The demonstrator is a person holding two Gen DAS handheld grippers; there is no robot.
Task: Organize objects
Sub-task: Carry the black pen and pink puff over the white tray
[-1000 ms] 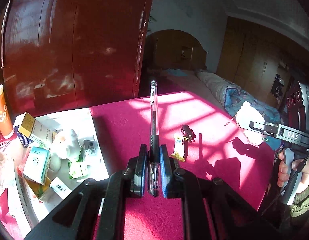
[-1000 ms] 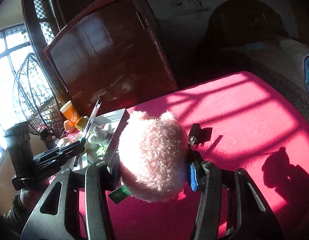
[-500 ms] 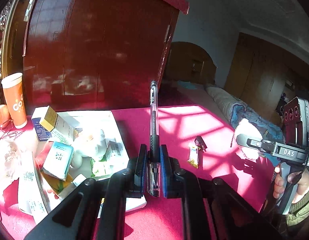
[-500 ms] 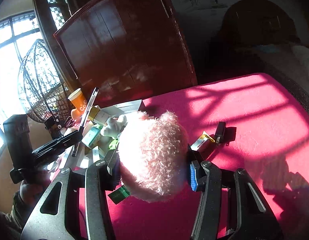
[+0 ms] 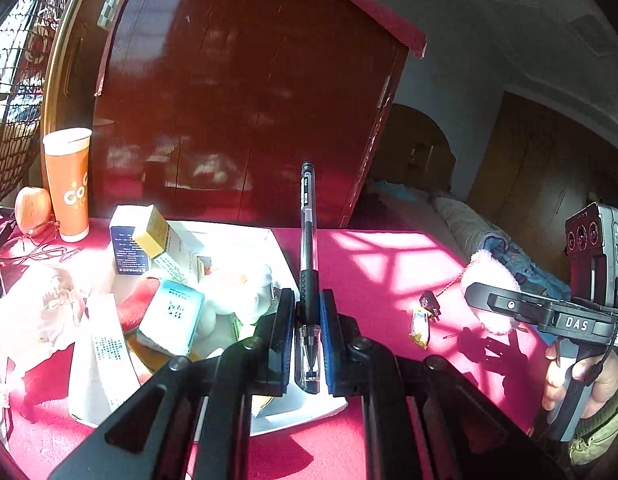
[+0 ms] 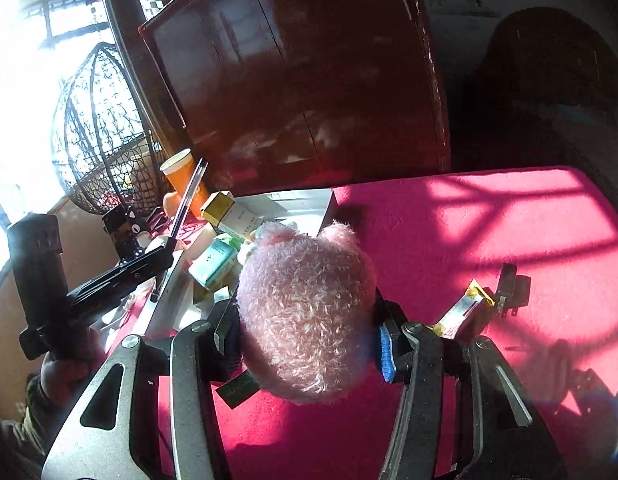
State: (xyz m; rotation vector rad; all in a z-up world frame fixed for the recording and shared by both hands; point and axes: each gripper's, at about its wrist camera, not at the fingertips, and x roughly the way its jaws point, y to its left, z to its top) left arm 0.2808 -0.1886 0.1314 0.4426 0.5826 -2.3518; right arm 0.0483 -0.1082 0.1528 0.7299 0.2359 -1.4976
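Pen: your left gripper (image 5: 307,322) held a clear ballpoint pen (image 5: 308,236) clamped between its blue-padded fingers (image 5: 328,320), tip back toward the camera, cap end pointing up and away over the near edge of the white tray (image 5: 279,248)
Plush toy: your right gripper (image 6: 309,344) had its fingers (image 6: 385,350) pressed on a pink fuzzy plush toy (image 6: 305,312), which bulged above them and hid most of the gap; a green tag (image 6: 237,390) hung below it
Where the two stood: the pen was above the tray's right side, the plush above the red counter (image 6: 489,220) just right of the tray; seen from the left wrist, the plush sat well off to the right
Tray contents: you had medicine boxes piled there, a blue-and-white box (image 5: 127,246), a yellow-topped box (image 5: 161,240), a teal-and-white box (image 5: 171,316), and a pale soft toy (image 5: 237,292) among them
On the counter: a small snack packet (image 6: 463,308) lay touching a black plug adapter (image 6: 509,290) in the sunlit patch
Far left: an orange paper cup (image 5: 67,184) stood upright with an apple (image 5: 33,208) beside it and glasses (image 5: 37,240) lying in front
Behind: a dark red wooden cabinet (image 5: 249,92) stood at the counter's back edge
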